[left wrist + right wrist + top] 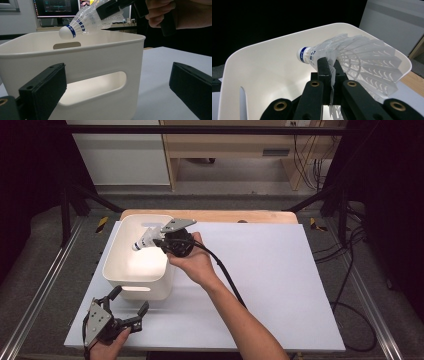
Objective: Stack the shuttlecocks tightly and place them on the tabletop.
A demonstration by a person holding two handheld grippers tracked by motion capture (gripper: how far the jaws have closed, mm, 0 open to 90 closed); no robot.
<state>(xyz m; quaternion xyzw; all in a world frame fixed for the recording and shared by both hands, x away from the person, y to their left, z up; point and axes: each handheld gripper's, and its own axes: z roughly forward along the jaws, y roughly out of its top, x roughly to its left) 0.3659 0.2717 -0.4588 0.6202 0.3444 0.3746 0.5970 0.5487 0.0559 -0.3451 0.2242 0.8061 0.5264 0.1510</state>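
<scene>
My right gripper point(159, 241) has its fingers pinched on the feather skirt of a white shuttlecock with a blue band point(143, 241), holding it cork-forward above the open white plastic bin with handle slots point(116, 270). My left gripper point(131, 306), fingers spread wide and holding nothing, sits on the white worktop point(280, 285) just beside the bin's near wall.

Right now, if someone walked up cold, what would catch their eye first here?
The shuttlecock first: the right gripper pinches its skirt and holds it, cork end forward, above the open white bin at the mat's far left. Next, the left gripper sits open near the mat's front left corner, its jaws spread toward the bin's handle side without touching it.
</scene>
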